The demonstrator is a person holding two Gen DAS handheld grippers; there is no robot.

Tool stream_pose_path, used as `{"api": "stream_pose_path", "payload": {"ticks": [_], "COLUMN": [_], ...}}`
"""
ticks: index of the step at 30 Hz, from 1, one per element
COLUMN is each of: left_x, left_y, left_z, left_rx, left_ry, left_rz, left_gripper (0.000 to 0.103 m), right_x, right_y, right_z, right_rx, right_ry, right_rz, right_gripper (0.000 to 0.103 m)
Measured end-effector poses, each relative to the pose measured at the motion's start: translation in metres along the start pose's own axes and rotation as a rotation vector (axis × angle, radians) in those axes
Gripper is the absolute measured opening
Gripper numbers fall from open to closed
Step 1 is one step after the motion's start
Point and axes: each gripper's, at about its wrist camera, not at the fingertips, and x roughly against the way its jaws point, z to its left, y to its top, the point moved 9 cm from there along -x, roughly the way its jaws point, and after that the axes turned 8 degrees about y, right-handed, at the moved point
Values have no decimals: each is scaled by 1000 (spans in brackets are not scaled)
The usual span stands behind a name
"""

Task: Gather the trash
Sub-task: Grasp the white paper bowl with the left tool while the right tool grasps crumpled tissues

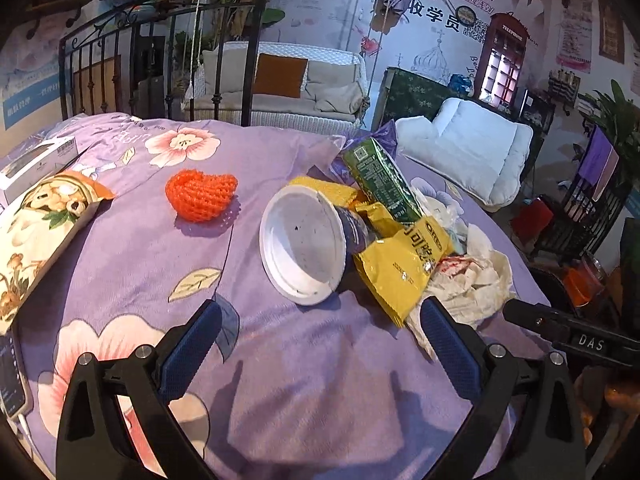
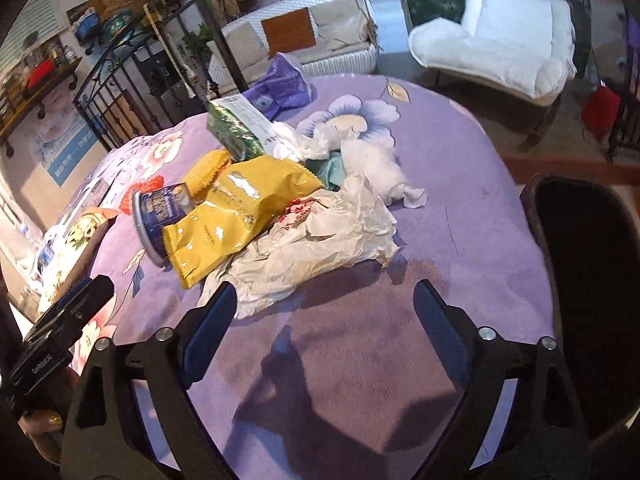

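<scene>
We hold both tools released: left tool [image 1: 320, 334], right tool [image 2: 326, 314]. The approach step is in hand. At twelve o'clock on the table [image 2: 460, 200], crumpled paper [image 2: 320, 236], then yellow wrapper [image 2: 236, 216]; next, close on the paper.

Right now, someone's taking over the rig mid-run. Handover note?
Left hand-held gripper: open, empty, short of the cup.
Right hand-held gripper: open, empty; crumpled paper edge near its left finger.
Trash heaped on the purple cloth: cup on its side, yellow bag, green packet, tissue. Orange net lies apart.
Done: nothing picked.
Left: everything. No bin clearly in view.
</scene>
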Motion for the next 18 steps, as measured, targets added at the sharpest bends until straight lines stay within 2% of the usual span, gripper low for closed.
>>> {"api": "stream_pose_path", "payload": {"ticks": [9,13,15,16,18], "left_x": [-27,-31,-31,-32,-34], "left_y": [18,20,22,22,23], "left_z": [0,-1,-1,-2,-3], "left_rx": [6,37,41,40,42], "left_ry": [-20,-48,-51,-51,-59], "left_rz": [32,50,44,44,52], "left_gripper": [96,94,94,94,90], "right_x": [-41,-51,-53,-54,-55], "right_y": [10,16,17,17,16], "right_z": [-10,-10,-11,-11,-11], "right_rx": [-168,-198,-209,-221,-246], "right_ry": [67,84,101,120,159], "right_rz": [54,45,41,44,46], "right_gripper": [74,55,42,29,23]}}
